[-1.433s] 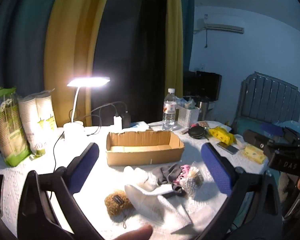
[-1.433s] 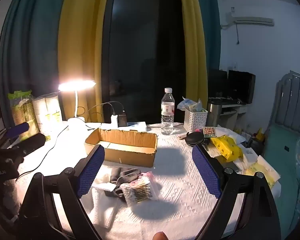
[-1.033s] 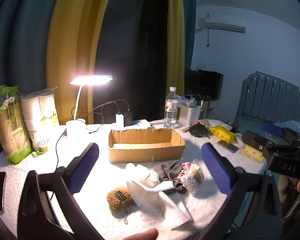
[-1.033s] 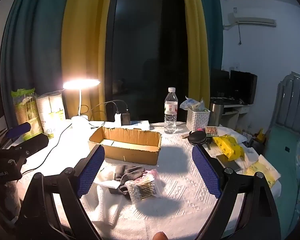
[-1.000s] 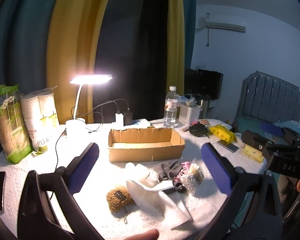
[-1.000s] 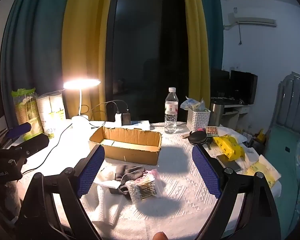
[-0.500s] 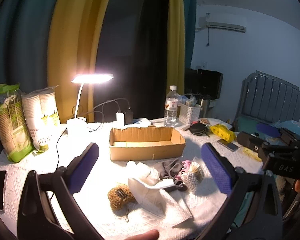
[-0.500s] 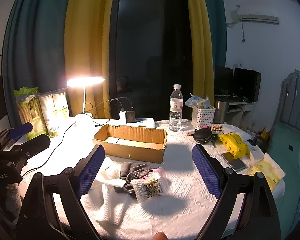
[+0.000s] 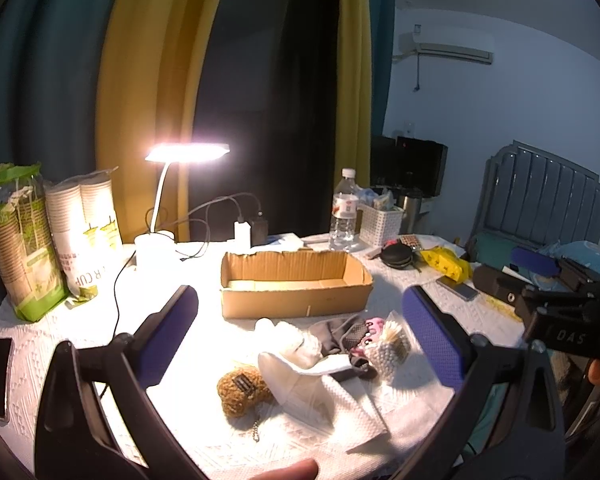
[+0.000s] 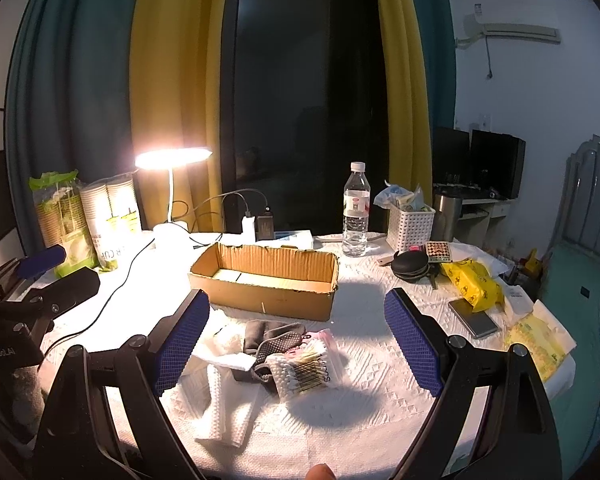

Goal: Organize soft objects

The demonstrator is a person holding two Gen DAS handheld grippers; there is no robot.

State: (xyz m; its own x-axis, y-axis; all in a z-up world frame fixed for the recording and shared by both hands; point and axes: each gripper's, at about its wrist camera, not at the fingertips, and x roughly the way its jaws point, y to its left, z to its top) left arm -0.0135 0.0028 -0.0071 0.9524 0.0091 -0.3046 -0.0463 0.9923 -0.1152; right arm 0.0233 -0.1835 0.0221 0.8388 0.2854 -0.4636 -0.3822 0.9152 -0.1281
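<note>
Both your grippers hover above the near edge of the surface [image 10: 380, 344], neither touching anything. Left gripper [image 9: 300, 328]: jaws spread wide, nothing between them. Right gripper [image 10: 296, 332]: jaws spread wide too, nothing held.

The soft objects sit in a loose pile just in front of the cardboard box [image 9: 296, 288], outside it. The pile has a brown plush keychain [image 9: 240, 390] at its left end, a white folded cloth [image 9: 300, 388] beside and partly over it, white socks [image 9: 288, 340] behind, and a dark grey sock with grip dots [image 10: 276, 338] touching a clear bag of cotton swabs [image 10: 306, 366].

The box's floor looks bare from here. A lit desk lamp [image 10: 172, 160] stands behind the box to the left, a water bottle [image 10: 356, 212] behind it to the right.
</note>
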